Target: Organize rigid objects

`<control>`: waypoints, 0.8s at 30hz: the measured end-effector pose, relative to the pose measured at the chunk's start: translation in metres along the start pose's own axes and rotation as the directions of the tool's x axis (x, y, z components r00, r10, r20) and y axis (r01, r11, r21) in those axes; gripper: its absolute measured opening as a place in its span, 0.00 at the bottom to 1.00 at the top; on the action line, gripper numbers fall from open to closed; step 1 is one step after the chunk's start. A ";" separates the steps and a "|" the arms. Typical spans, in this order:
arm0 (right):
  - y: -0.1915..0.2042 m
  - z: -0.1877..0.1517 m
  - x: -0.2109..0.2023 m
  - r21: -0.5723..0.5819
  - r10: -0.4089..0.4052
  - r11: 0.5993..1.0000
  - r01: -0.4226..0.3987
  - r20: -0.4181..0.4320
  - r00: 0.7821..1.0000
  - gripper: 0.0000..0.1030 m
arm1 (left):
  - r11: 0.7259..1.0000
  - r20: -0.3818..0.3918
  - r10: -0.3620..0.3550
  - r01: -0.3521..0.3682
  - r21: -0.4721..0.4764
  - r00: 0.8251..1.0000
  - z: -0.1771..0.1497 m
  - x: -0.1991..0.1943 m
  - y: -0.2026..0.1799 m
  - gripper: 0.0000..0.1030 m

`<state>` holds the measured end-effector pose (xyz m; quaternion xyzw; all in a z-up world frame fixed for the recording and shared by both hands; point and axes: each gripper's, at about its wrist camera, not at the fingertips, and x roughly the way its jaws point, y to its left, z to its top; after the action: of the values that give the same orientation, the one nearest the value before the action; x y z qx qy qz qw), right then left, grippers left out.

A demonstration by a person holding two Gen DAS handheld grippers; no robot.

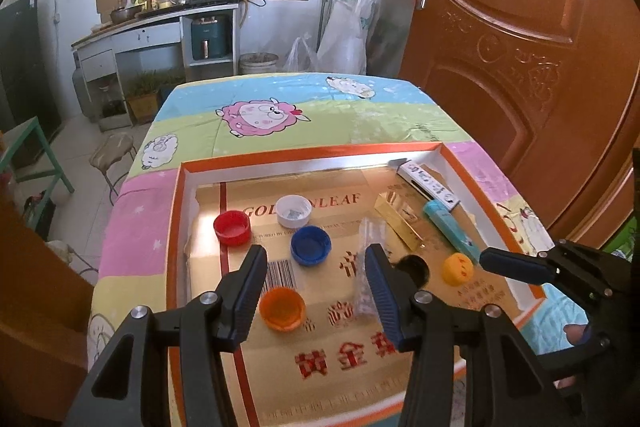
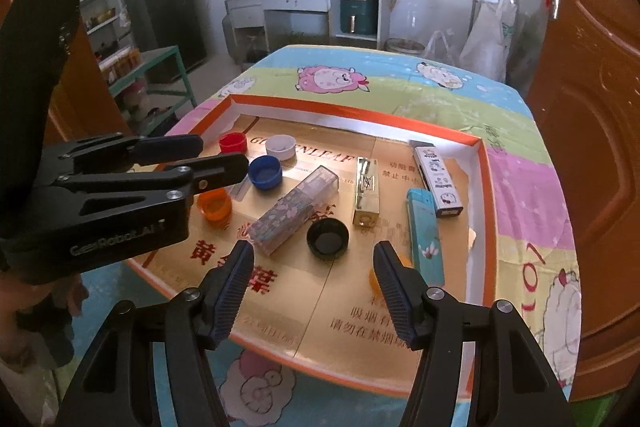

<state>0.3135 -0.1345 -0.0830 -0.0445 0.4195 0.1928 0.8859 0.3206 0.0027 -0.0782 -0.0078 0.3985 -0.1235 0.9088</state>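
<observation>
A shallow orange-rimmed box lid (image 1: 176, 211) (image 2: 482, 187) lies on the table. In it lie red (image 1: 232, 227) (image 2: 233, 143), white (image 1: 294, 211) (image 2: 281, 147), blue (image 1: 311, 245) (image 2: 264, 173), orange (image 1: 282, 308) (image 2: 215, 206), black (image 2: 328, 238) and yellow (image 1: 457, 269) bottle caps. A clear patterned case (image 2: 288, 215), a gold lighter (image 1: 398, 223) (image 2: 366, 197), a teal lighter (image 1: 452, 233) (image 2: 426, 237) and a white cartoon lighter (image 1: 430, 184) (image 2: 438, 183) lie there too. My left gripper (image 1: 316, 269) is open above the orange cap. My right gripper (image 2: 314, 267) is open just before the black cap.
The table carries a cartoon sheep cloth (image 1: 264, 117) (image 2: 332, 79). A brown door (image 1: 520, 47) stands close at the right. A kitchen counter (image 1: 160, 19), a stool (image 1: 114, 149) and a green frame table (image 2: 160, 67) stand beyond.
</observation>
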 end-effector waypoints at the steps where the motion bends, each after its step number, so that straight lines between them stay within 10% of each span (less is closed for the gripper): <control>1: 0.001 -0.001 -0.003 0.003 -0.001 1.000 0.001 0.002 1.000 0.62 | 1.000 0.004 -0.001 0.001 -0.001 1.000 -0.002 -0.004 -0.001 0.49; 24: 0.023 -0.042 -0.071 0.132 -0.148 0.982 0.135 0.087 0.985 0.62 | 0.998 0.092 0.058 -0.054 -0.045 0.994 -0.050 -0.087 -0.022 0.49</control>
<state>0.2336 -0.1448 -0.0537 -0.0091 0.3834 0.1043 0.9176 0.2226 0.0060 -0.0467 -0.0217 0.3584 -0.0891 0.9291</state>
